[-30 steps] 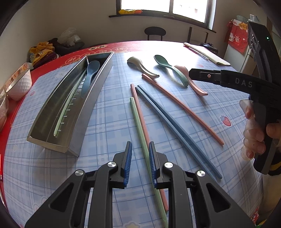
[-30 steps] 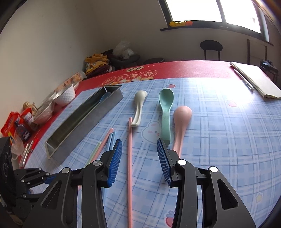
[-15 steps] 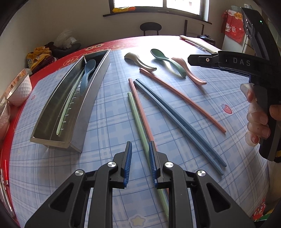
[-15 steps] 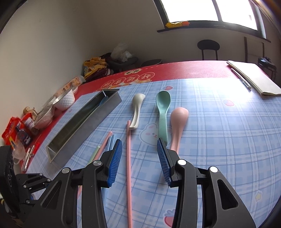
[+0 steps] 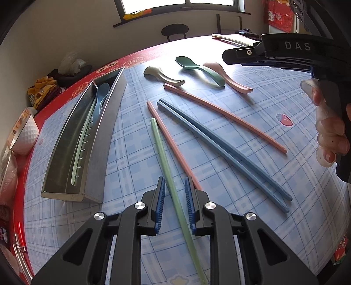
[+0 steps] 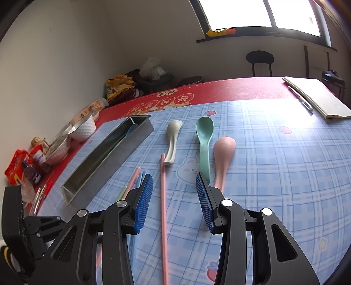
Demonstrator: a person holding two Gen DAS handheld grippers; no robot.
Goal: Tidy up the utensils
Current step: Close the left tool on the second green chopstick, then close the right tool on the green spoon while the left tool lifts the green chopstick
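1. Daylight pours in from the window [image 6: 258, 13] at the back, and it's totally blown out to white in both views.
2. There's a big glare patch on the blue checked tablecloth [image 6: 274, 122] on the window side; it washes the pattern out.
3. Shadows under the utensils are soft and short.
4. Heavy fisheye bend here, with black vignetted corners.
5. Mostly sharp, though the nearest gripper bodies look slightly soft.

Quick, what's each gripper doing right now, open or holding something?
Left gripper: open, narrow gap straddling the green chopstick, pads not pressing it.
Right gripper: open, holding nothing.
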